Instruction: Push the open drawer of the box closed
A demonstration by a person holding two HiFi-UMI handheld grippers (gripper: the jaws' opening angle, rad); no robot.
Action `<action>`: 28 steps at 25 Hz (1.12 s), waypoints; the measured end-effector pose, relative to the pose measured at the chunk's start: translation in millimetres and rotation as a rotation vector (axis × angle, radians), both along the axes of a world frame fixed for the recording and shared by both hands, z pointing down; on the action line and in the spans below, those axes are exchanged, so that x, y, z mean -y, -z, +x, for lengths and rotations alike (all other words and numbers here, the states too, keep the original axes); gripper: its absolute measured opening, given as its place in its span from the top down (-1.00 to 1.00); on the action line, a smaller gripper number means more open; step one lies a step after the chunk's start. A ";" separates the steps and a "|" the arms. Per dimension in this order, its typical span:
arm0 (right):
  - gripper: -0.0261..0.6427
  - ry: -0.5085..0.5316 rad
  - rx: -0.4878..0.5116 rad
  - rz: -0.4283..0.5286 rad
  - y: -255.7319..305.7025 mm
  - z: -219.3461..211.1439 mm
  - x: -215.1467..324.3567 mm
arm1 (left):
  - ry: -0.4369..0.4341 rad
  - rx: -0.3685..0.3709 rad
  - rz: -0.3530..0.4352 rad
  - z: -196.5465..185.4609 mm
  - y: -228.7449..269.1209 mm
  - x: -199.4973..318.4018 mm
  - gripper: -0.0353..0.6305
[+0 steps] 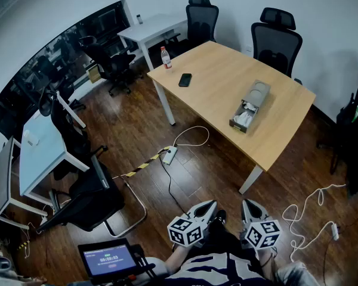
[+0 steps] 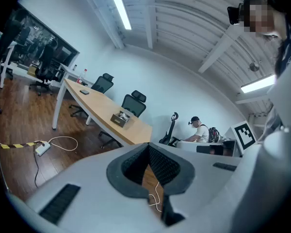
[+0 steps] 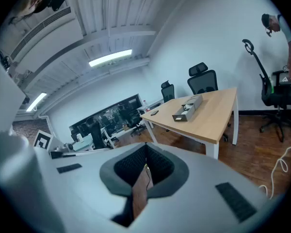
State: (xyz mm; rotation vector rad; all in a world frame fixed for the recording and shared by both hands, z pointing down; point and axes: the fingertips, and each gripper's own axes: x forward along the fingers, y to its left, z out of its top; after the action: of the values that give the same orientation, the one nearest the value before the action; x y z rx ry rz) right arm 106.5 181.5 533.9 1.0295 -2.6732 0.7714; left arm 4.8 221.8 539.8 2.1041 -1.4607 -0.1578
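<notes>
A grey box (image 1: pixel 259 93) lies on the wooden table (image 1: pixel 215 70) near its right end. Its drawer (image 1: pixel 243 117) stands pulled out toward the table's front edge, with white stuff inside. The box also shows small in the left gripper view (image 2: pixel 121 118) and the right gripper view (image 3: pixel 186 108). My left gripper (image 1: pixel 201 212) (image 2: pixel 149 147) and right gripper (image 1: pixel 250 210) (image 3: pixel 146 147) hang low over the floor, well short of the table. Each has its jaws shut together and holds nothing.
A black phone (image 1: pixel 185 79) and a bottle (image 1: pixel 166 57) lie at the table's left end. Office chairs (image 1: pixel 276 37) stand behind it. A power strip (image 1: pixel 170 155) and cables cross the floor between me and the table. A white cable (image 1: pixel 310 219) lies at right, a tablet (image 1: pixel 109 260) at lower left.
</notes>
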 end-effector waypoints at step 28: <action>0.95 0.052 -0.004 -0.011 -20.2 -74.6 250.0 | -0.033 0.036 -0.084 -74.3 -32.8 244.9 0.89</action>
State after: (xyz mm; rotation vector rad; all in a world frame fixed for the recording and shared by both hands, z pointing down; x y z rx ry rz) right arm 31.9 -68.5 554.1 0.9544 -2.6777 0.7728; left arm -69.5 -23.1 572.6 2.0720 -1.4275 -0.0456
